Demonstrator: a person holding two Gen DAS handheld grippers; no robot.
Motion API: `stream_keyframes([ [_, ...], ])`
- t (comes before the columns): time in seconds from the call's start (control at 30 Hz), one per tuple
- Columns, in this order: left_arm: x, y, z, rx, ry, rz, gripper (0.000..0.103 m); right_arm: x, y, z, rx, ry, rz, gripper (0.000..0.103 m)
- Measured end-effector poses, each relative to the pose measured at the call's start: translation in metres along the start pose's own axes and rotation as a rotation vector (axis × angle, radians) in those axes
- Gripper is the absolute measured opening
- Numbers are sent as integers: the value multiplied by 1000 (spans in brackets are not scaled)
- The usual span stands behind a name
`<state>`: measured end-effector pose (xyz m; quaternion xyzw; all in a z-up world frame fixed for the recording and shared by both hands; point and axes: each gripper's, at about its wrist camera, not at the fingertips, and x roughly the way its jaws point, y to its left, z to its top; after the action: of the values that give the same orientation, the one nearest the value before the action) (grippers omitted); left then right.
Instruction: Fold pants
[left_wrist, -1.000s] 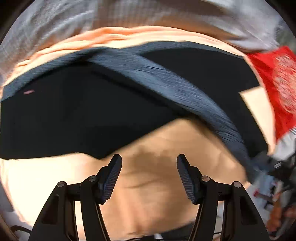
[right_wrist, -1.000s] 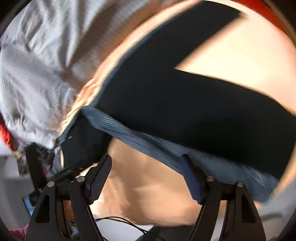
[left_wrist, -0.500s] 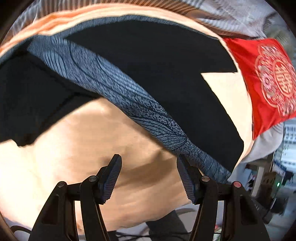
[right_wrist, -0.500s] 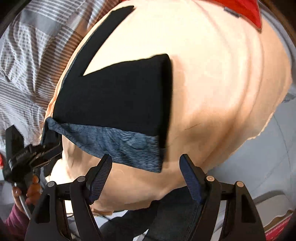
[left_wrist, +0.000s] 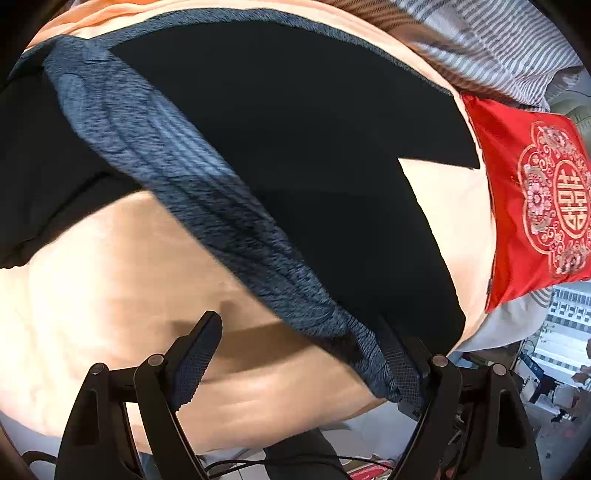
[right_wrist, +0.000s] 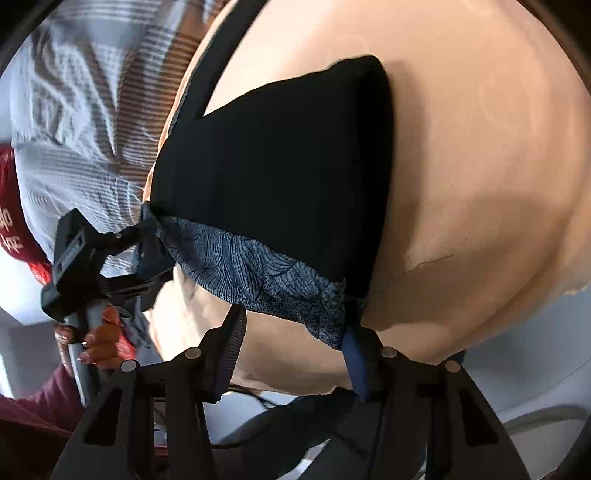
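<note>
Left wrist view: black pants (left_wrist: 314, 147) spread on a peach bedsheet (left_wrist: 110, 295), blue patterned waistband (left_wrist: 192, 192) running diagonally toward the near edge, two legs splaying into a V toward a red embroidered pillow (left_wrist: 535, 206). Left gripper (left_wrist: 306, 354) spread wide, one end of the waistband draped against the inner face of one finger, the other finger standing clear over bare sheet; nothing pinched.

Right wrist view: waistband (right_wrist: 258, 273) stretched between the two tools, black pants (right_wrist: 280, 166) lying beyond it. Right gripper (right_wrist: 295, 350) likewise gaping, the waistband corner bunched against one finger only, no clamp on it. Left gripper (right_wrist: 147, 251) visible at the far end of the band, held by a hand (right_wrist: 96, 339) with painted nails.

Progress, as a judgement: barely begun. Garment laid out, both tools lined up at the two waistband corners, no fold visible. Left to do: closing on both corners, bringing leg over leg, then folding lengthwise.

Count: one pair of pants, one waistband, two legs, two grippers, one red pillow, one peach sheet, one striped duvet (right_wrist: 85, 122) at the side.
</note>
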<state>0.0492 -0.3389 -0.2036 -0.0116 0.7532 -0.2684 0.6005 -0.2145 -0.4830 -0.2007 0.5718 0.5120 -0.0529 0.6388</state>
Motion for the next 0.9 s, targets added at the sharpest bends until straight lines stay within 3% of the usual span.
stream_keyframes([
  [0.07, 6, -7, 3, 16, 3, 28, 86, 2, -2, 3, 29, 20, 19, 44],
  [0.1, 9, -11, 3, 26, 0, 57, 83, 4, -3, 5, 42, 37, 18, 33],
  [0.13, 12, -17, 4, 43, -6, 90, 59, 6, -3, 8, 56, 54, 23, 13],
  [0.17, 14, -19, 4, 57, -4, 108, 29, 8, -3, 10, 70, 69, 38, 5],
  [0.27, 10, -28, 6, 77, -16, 137, 15, 5, 6, 16, 63, 93, 100, 4],
  [0.47, -32, -56, 21, 110, -102, 107, 15, -24, 41, 47, 36, 88, 261, 3],
  [0.63, -61, -73, 56, 79, -173, 82, 15, -57, 83, 110, -58, 27, 318, 3],
  [0.77, -67, -79, 88, 88, -217, 96, 15, -71, 111, 174, -162, -18, 254, 3],
  [0.9, -62, -86, 124, 97, -241, 108, 15, -63, 128, 238, -224, -5, 203, 3],
])
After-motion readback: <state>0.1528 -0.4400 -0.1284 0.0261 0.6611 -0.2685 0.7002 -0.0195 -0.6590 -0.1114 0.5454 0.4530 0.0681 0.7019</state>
